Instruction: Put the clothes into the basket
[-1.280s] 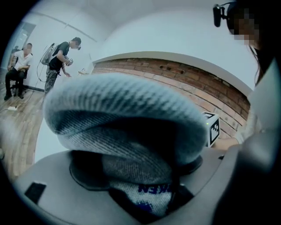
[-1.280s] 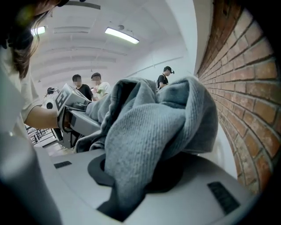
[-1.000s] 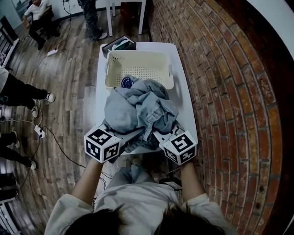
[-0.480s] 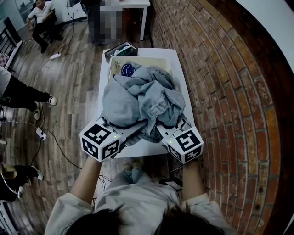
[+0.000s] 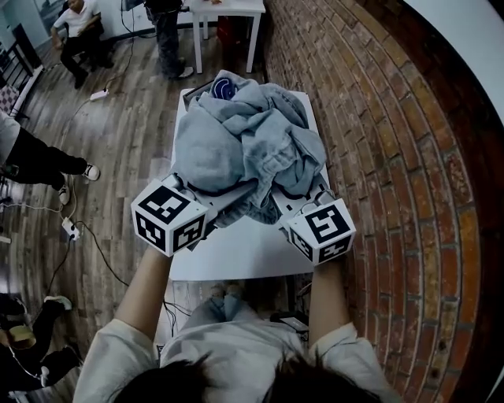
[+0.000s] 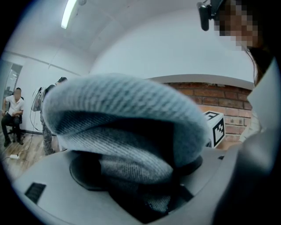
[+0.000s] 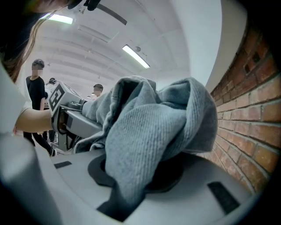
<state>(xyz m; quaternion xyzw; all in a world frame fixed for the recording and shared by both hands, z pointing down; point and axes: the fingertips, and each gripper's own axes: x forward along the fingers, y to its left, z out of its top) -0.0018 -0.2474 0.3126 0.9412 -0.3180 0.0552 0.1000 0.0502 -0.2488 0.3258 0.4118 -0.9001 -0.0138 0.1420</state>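
Note:
A big bundle of grey-blue clothes [image 5: 244, 146] hangs lifted above the far half of the white table [image 5: 236, 252]. It covers the basket, which I cannot see at all. My left gripper [image 5: 211, 203] is shut on the bundle's near left underside, where ribbed grey cloth [image 6: 131, 145] fills the space between its jaws. My right gripper [image 5: 277, 203] is shut on the near right side, with a thick fold of grey knit [image 7: 149, 149] pinched between its jaws. A dark blue garment [image 5: 223, 88] shows at the top of the bundle.
A brick wall [image 5: 394, 157] runs close along the table's right side. Wooden floor [image 5: 118, 134] lies to the left, with cables and people's legs [image 5: 39, 161]. Another white table [image 5: 224, 8] stands beyond, with a person beside it.
Both grippers have raised the bundle and carried it away from me. The cream basket, seen one second ago, is now hidden under the clothes.

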